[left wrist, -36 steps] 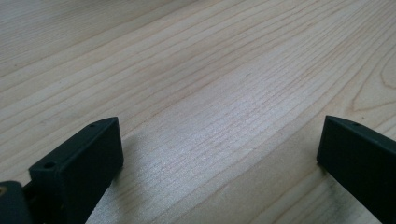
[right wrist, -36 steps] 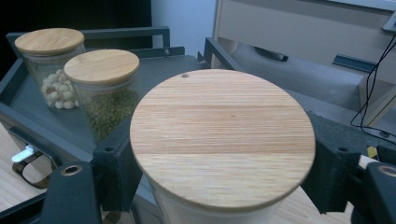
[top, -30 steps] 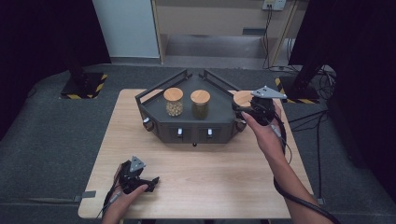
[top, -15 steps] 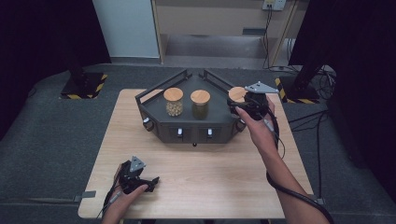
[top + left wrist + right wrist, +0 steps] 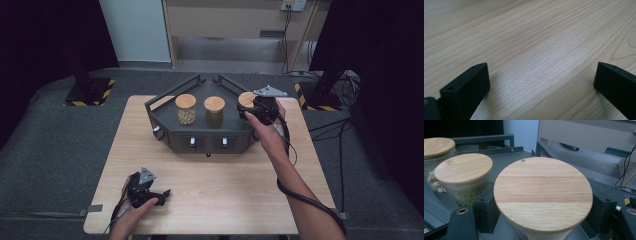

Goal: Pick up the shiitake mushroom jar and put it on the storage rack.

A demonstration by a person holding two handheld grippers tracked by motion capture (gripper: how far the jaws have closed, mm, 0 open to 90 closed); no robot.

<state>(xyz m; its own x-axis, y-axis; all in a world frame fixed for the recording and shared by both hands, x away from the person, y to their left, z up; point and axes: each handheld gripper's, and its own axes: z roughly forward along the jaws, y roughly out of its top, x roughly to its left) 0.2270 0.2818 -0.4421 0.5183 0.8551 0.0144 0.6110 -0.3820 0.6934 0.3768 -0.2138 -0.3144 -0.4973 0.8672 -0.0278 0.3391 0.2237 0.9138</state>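
A glass jar with a round wooden lid (image 5: 542, 187) sits between the two black jaws of my right gripper (image 5: 542, 220), which is shut on it just under the lid. In the high view this jar (image 5: 246, 99) is at the right end of a dark angular stand (image 5: 200, 141), with my right gripper (image 5: 254, 109) behind it. Two more lidded jars stand on the stand: one with pale contents (image 5: 185, 107) and one with green contents (image 5: 214, 110). My left gripper (image 5: 161, 195) rests on the wooden table (image 5: 225, 190) near the front left, open over bare wood (image 5: 541, 82).
The stand has raised rails at its back (image 5: 172, 92) and small knobs on its front face (image 5: 192, 142). The green-filled jar (image 5: 464, 172) is close to the held jar's left. Cables (image 5: 345, 85) lie on the floor to the right of the table.
My right gripper has carried the jar leftward from beside the stand's right end to over its right part. The left gripper has stayed still.
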